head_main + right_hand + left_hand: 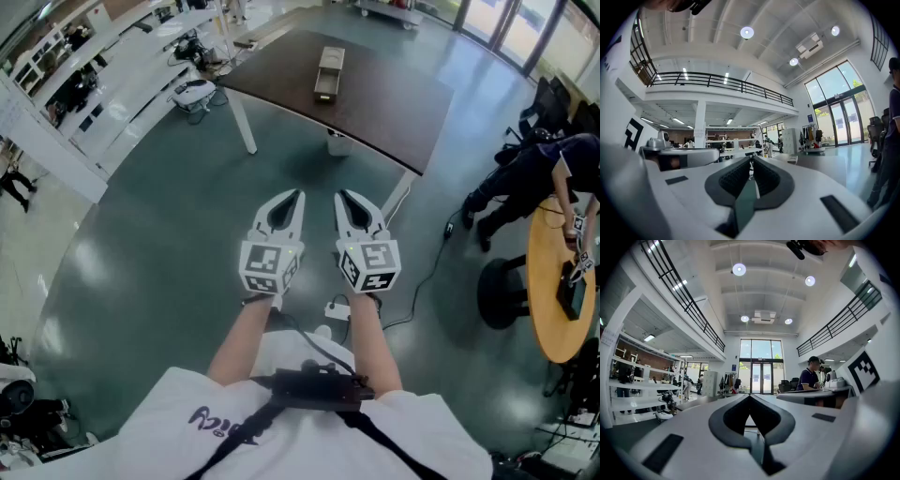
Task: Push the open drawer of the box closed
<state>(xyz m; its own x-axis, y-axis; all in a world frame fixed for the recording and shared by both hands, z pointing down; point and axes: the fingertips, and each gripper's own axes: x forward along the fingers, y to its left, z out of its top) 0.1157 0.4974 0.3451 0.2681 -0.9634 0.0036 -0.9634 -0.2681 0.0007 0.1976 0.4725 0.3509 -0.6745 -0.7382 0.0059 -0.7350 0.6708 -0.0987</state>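
Observation:
A long tan box [329, 67] lies on the dark table [384, 108] far ahead of me, and its drawer [324, 92] appears pulled out at the near end. Both grippers hang in mid-air over the floor, well short of the table, pointing toward it. My left gripper [298, 194] is shut with nothing between its jaws, its tips meeting in the left gripper view [749, 397]. My right gripper [342, 194] is beside it, tips together and empty in the right gripper view [751, 160]. I cannot make out the box in either gripper view.
The table stands on white legs [246, 122]. A person [539, 173] leans over a round wooden table [548, 281] at the right, by a black stool [502, 292]. A white power strip [336, 307] and cable lie on the floor. Shelving [84, 66] runs along the left.

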